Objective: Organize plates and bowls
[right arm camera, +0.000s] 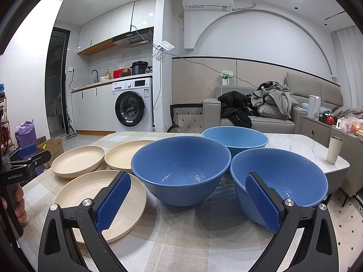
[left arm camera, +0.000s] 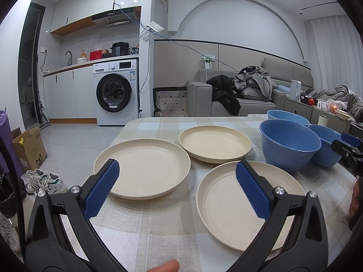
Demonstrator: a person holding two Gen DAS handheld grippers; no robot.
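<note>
While unstacked, plates point(left arm camera: 145, 170), bowls point(right arm camera: 181, 172).

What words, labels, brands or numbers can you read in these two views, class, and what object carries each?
"GenRobot.AI": white print on the black body of the left gripper.
White front-loading washing machine: panel print and stickers too small to read.
Brown cardboard box: green print too blurred to read.
White wall-mounted air conditioner: marking unreadable.

Checked cloth covering tabletop point(left arm camera: 158, 233); three cream plates point(left arm camera: 145, 172) beyond and under left fingers point(left arm camera: 102, 192), three blue bowls point(right arm camera: 181, 172) just ahead of right fingers point(right arm camera: 113, 204), cup point(right arm camera: 333, 149) far right.
</note>
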